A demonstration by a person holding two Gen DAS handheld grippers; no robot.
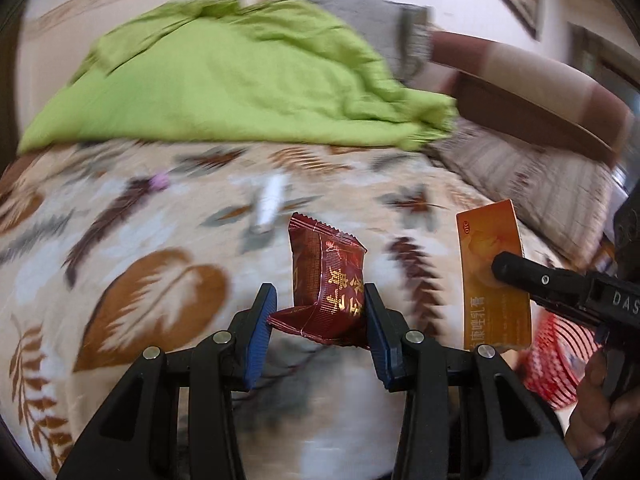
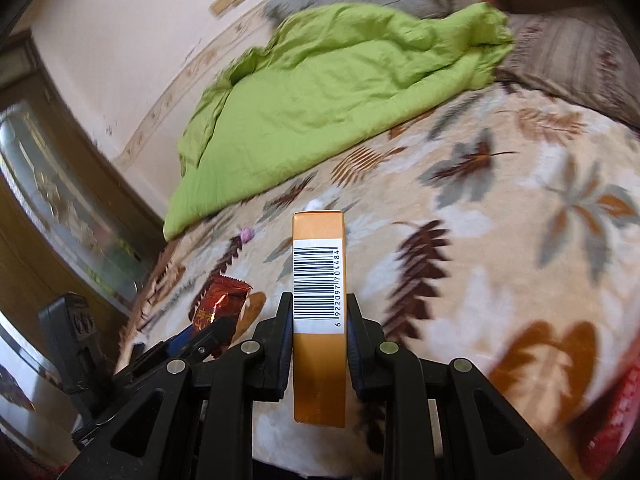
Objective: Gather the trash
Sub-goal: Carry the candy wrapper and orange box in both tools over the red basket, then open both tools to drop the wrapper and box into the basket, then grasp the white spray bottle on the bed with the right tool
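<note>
Already 2 pieces are off the bed: the left gripper (image 1: 316, 320) pinches a red snack wrapper (image 1: 324, 280), the right gripper (image 2: 318, 336) clamps an orange carton (image 2: 319, 300). A white tube (image 1: 271, 204) and purple scrap (image 1: 160, 181) remain on the leaf-print blanket (image 1: 120, 264).

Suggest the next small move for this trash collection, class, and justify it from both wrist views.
Probably carry both loads to the red mesh basket at lower right: the left gripper already clamps the red wrapper, the right gripper clamps the orange box, so neither can pick more.
</note>
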